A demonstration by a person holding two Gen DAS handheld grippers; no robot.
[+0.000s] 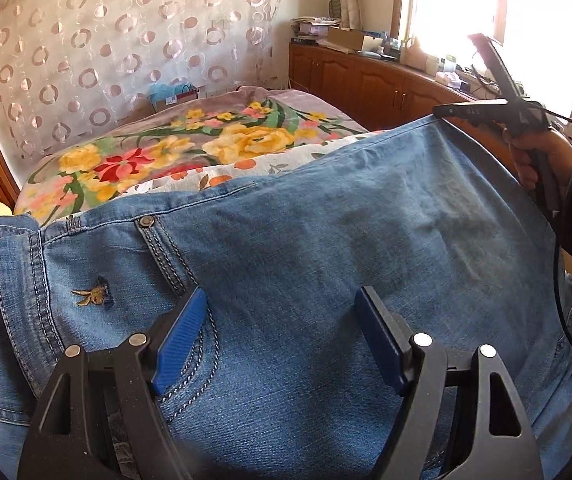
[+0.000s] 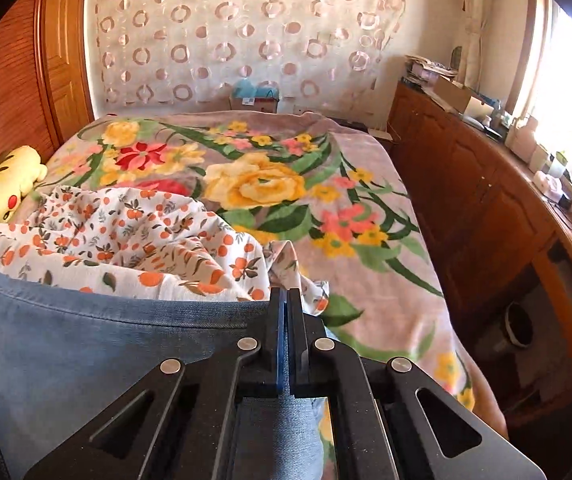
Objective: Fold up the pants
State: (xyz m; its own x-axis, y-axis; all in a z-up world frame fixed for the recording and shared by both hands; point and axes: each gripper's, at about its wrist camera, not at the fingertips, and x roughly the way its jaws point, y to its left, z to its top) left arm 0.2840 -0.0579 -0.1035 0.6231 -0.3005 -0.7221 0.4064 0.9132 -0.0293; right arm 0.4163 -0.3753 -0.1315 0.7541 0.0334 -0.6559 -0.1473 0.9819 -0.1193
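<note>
My left tool (image 1: pixel 281 332) stood nearest, its blue pads (image 1: pixel 181 340) wide apart over the jeans (image 1: pixel 326 240), near the pocket seam and gripping nothing. The jeans lay spread across the near end of the bed, over a floral blanket (image 2: pixel 269 184) and an orange-print sheet (image 2: pixel 133 240). My right tool (image 2: pixel 286 308) was clamped tight on the denim's far edge. A yellow plush toy (image 2: pixel 5 184) sat by the wooden wall.

I'm holding my left tongs (image 1: pixel 281 336) spread wide at the frame's bottom, while my right tongs (image 2: pixel 287 340) are clamping shut, gripped by my hand (image 1: pixel 542 160) at far right.
</note>
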